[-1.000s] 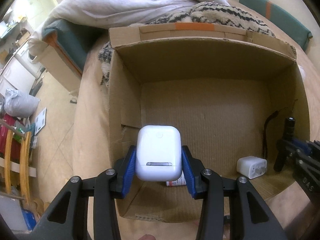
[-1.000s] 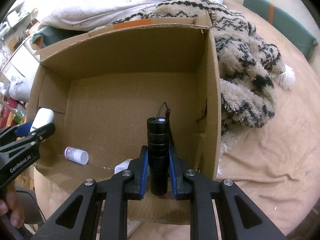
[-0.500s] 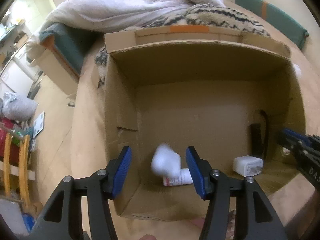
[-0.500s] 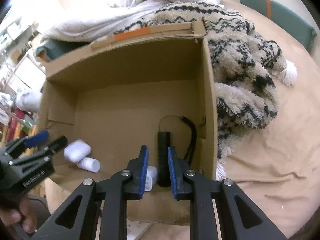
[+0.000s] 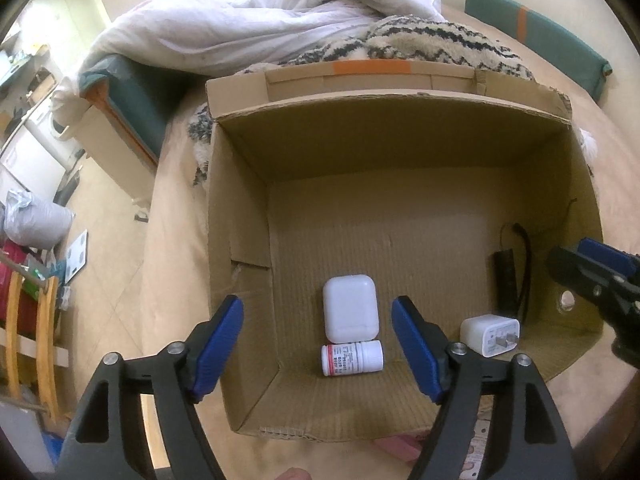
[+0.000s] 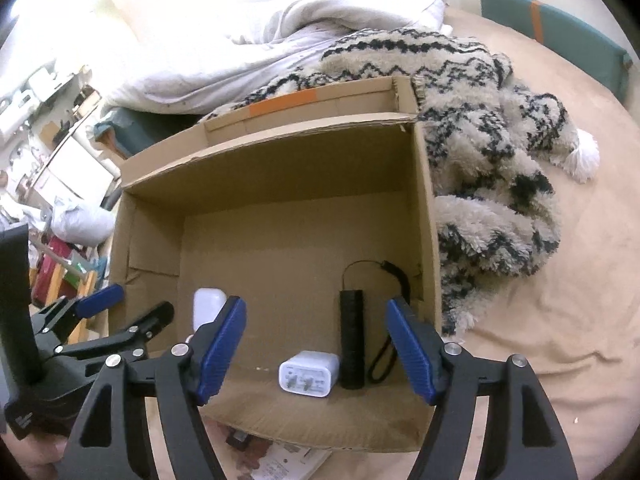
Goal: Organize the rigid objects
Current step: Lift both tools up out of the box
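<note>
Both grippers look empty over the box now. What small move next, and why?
Probably lift both grippers up and back out of the cardboard box. The left gripper and right gripper are open and hold nothing. The earbud case, pill bottle, charger and flashlight all lie on the box floor, so nothing there needs holding.

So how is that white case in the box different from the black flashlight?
The white earbud case is pale, squat and rounded; the black flashlight is dark, long and cylindrical. The case touches a pill bottle near the box's middle; the flashlight lies by the right wall beside a white charger plug, trailing a wrist strap. Both lie flat on the cardboard box floor, released.
</note>
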Demonstrator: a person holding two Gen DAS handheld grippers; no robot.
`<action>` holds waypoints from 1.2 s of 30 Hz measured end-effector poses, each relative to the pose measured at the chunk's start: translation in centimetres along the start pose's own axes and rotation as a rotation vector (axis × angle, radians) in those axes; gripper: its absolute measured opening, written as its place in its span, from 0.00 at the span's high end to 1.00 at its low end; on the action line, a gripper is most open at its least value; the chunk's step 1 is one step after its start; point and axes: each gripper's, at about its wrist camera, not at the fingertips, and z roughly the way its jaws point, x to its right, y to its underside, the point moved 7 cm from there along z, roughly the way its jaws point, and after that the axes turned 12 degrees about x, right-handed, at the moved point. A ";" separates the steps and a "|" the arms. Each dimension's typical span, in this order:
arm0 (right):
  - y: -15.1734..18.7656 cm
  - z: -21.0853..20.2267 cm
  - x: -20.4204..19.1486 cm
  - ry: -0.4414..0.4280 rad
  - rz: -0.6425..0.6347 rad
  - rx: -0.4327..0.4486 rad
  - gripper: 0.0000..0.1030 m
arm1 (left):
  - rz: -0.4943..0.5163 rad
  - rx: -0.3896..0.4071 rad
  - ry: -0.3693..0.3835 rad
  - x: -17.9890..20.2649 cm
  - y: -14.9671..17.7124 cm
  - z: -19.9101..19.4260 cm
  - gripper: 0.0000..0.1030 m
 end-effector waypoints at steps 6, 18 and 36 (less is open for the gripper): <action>-0.6 -0.5 0.0 -0.001 0.008 0.047 0.00 | -0.011 0.015 0.000 -0.3 -0.3 -0.3 0.25; -1.0 -1.7 0.2 -0.001 0.036 0.082 0.00 | -0.035 0.040 0.000 -1.0 -0.4 -2.0 0.25; 0.7 -6.0 0.6 0.023 0.043 0.113 0.00 | -0.077 0.016 -0.037 -4.7 2.4 -7.4 0.23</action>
